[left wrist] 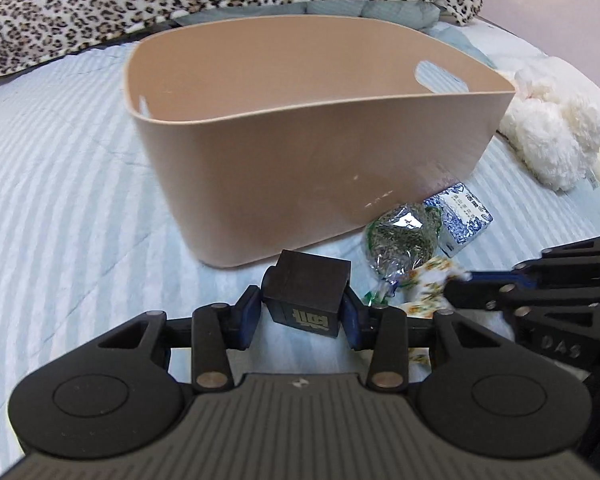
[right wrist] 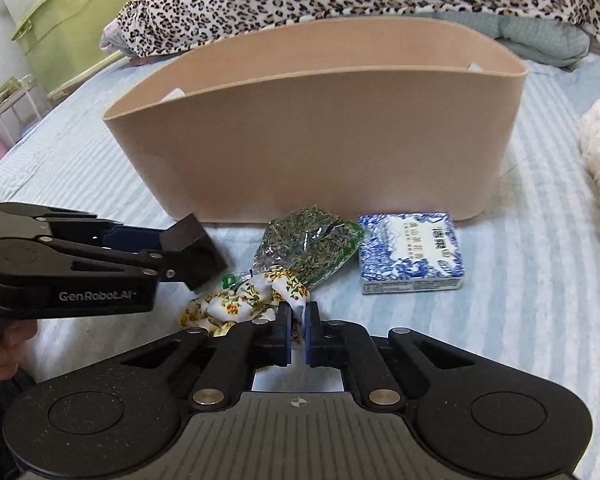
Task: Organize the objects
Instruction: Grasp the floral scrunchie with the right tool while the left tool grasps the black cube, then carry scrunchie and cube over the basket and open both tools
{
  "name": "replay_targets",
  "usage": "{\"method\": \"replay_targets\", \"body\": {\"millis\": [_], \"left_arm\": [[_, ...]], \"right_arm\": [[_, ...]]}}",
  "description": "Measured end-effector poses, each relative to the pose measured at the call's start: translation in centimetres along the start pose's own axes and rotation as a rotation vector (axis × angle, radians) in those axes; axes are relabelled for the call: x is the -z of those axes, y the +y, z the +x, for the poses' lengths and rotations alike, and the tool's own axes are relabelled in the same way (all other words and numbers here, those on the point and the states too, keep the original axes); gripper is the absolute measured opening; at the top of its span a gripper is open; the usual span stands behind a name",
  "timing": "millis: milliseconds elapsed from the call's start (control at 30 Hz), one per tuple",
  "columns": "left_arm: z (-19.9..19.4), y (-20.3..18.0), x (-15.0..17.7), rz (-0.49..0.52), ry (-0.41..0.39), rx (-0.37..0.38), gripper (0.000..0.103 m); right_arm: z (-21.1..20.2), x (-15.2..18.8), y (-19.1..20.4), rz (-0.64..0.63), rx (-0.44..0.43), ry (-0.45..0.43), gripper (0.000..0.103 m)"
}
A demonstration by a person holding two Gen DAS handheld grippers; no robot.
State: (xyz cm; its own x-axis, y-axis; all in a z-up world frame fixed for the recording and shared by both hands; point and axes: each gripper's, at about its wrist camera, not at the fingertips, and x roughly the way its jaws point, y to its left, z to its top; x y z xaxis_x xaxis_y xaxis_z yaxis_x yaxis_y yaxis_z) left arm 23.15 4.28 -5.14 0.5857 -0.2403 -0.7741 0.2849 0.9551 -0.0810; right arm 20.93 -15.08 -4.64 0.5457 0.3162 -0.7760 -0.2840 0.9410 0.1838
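**Both grippers loaded, basket not yet filled**

The tan basket (left wrist: pixel 300 152) stands on the striped bed (left wrist: pixel 60 184), and what shows of its inside in either view is bare wall; its floor is hidden from both cameras, so I cannot say whether anything lies in it already. By my reading the sorting is at an early stage: four loose things are out in front of the basket's near wall and none is visibly inside.

The left gripper (left wrist: pixel 302 306) is clamped on a dark box (left wrist: pixel 306 294), one pad on each side face. The box is held just in front of the basket's near wall, close to its lower left corner. It is roughly cubic, with no clear long axis; its printed face looks back toward the camera and its top is tipped slightly away.

The right gripper (right wrist: pixel 298 330) has its jaws nearly together, pinching a fold of the floral cloth (right wrist: pixel 240 300). The cloth is crumpled in a heap on the bed, stretched loosely left to right, with no real pointing direction.

Not yet picked up are the clear bag of green leaves (right wrist: pixel 308 244), lying with its long axis slanting from the cloth up toward the basket and its bulk touching the cloth, and the blue-and-white box (right wrist: pixel 412 252), lying flat just beside the bag, long side across the view and parallel to the basket wall.

A white plush toy (left wrist: pixel 548 132) sits to the basket's right.
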Motion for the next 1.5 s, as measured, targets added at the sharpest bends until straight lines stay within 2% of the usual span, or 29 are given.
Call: {"method": "replay_targets", "body": {"millis": [300, 467, 700, 867, 1033, 1133, 1367, 1500], "left_arm": [[-4.3, -0.2, 0.4, -0.015, -0.095, -0.047, 0.044], [-6.6, -0.7, -0.1, -0.028, -0.155, -0.054, 0.044], [-10.1, -1.1, -3.0, -0.035, -0.273, -0.082, 0.044], [-10.0, -0.9, -6.0, -0.052, -0.311, -0.107, 0.044], [-7.0, -1.2, -8.8, -0.041, -0.295, -0.144, 0.044], [-4.3, -1.2, -9.8, -0.031, -0.258, -0.178, 0.044], [1.8, -0.7, -9.8, -0.026, -0.121, -0.251, 0.044], [2.6, -0.5, -9.5, -0.012, -0.120, -0.273, 0.044]], "right_arm": [[-5.2, 0.1, -0.4, 0.012, 0.029, -0.111, 0.005], [-8.4, -1.3, -0.7, 0.024, 0.061, -0.206, 0.005], [-11.9, -3.8, -2.0, 0.054, 0.105, -0.339, 0.005], [-12.0, -6.4, -2.9, 0.086, 0.146, -0.399, 0.005], [-10.4, -8.7, -3.2, 0.075, 0.192, -0.430, 0.005], [-8.8, -9.8, -3.5, 0.065, 0.225, -0.423, 0.005], [-4.0, -11.0, -4.2, 0.024, 0.266, -0.316, 0.005], [-2.2, -10.3, -4.6, 0.017, 0.268, -0.259, 0.006]]}}
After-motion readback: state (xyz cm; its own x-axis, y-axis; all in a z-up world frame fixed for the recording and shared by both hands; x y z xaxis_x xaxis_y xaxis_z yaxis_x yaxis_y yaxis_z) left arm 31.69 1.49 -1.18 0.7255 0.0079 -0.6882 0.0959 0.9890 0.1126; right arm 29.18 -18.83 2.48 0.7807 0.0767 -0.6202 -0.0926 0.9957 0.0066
